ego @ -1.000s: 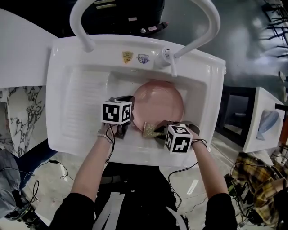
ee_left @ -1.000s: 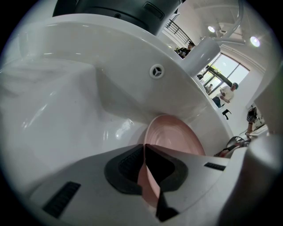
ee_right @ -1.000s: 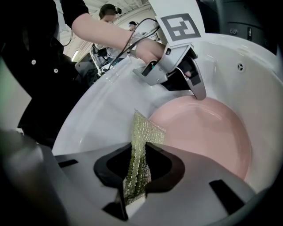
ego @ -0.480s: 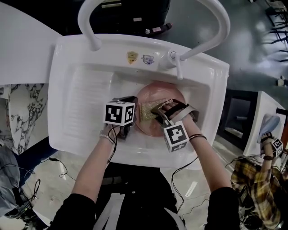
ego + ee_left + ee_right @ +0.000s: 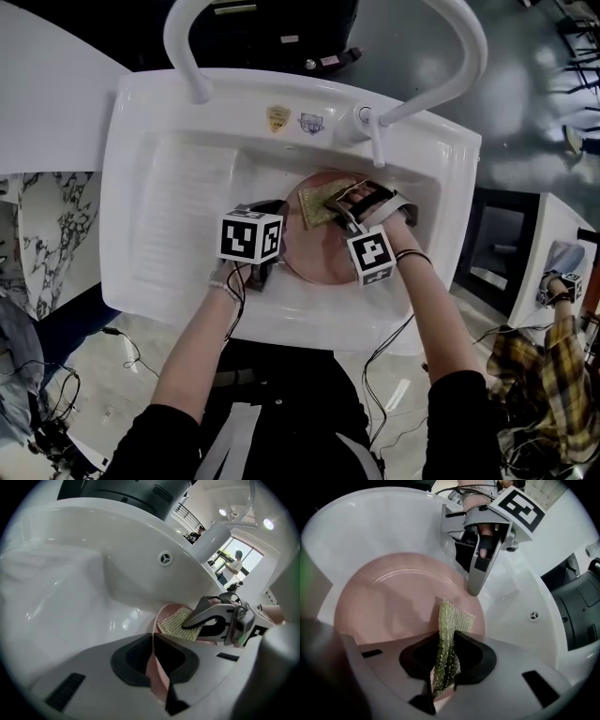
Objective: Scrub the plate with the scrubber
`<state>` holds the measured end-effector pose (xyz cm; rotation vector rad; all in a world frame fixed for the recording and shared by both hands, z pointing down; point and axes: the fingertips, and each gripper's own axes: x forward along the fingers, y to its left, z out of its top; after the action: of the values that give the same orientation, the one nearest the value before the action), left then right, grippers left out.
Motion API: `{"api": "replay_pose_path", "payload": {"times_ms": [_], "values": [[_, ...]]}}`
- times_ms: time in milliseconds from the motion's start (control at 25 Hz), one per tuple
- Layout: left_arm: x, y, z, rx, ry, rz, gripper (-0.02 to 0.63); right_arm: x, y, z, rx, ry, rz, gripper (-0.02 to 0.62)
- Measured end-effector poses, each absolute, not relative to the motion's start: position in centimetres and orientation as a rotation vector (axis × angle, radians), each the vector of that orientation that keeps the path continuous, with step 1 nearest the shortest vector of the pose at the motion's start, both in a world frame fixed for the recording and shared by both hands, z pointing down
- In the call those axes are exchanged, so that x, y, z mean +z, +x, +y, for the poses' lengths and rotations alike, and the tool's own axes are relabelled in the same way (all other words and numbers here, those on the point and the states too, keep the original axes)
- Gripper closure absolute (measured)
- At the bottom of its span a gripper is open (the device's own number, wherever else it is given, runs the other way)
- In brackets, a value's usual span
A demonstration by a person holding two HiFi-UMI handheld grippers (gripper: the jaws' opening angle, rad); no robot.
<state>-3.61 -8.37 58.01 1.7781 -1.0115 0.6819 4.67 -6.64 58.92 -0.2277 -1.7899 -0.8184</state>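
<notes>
A pink plate (image 5: 319, 255) lies in the white sink (image 5: 178, 216). My left gripper (image 5: 277, 239) is shut on the plate's left rim; in the left gripper view the pink rim (image 5: 153, 670) runs between the dark pads. My right gripper (image 5: 339, 202) is shut on a gold-green mesh scrubber (image 5: 317, 202) and holds it over the plate's far part. In the right gripper view the scrubber (image 5: 449, 634) hangs from the pads down onto the plate (image 5: 389, 597), with the left gripper (image 5: 476, 581) at the plate's far rim.
A faucet (image 5: 373, 131) sticks out over the basin's back right. Two white arched tubes (image 5: 192, 56) rise over the back rim. A ribbed draining area (image 5: 173, 225) fills the basin's left half. Cables hang down from both wrists.
The right gripper has carried the scrubber from the plate's near edge across to its far part and has rolled as it went. The left gripper and the plate have stayed put.
</notes>
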Motion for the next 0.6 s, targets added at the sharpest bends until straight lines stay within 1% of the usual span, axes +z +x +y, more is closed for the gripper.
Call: {"api": "replay_pose_path", "payload": {"times_ms": [280, 600], "values": [[58.3, -3.6, -8.0, 0.65, 1.761, -1.008, 0.589, 59.8, 6.4, -6.5, -0.599, -0.088, -1.803, 0.518], [58.4, -3.3, -7.8, 0.665, 1.777, -1.004, 0.589, 59.6, 9.4, -5.6, -0.34, 0.047, -1.678, 0.518]]}}
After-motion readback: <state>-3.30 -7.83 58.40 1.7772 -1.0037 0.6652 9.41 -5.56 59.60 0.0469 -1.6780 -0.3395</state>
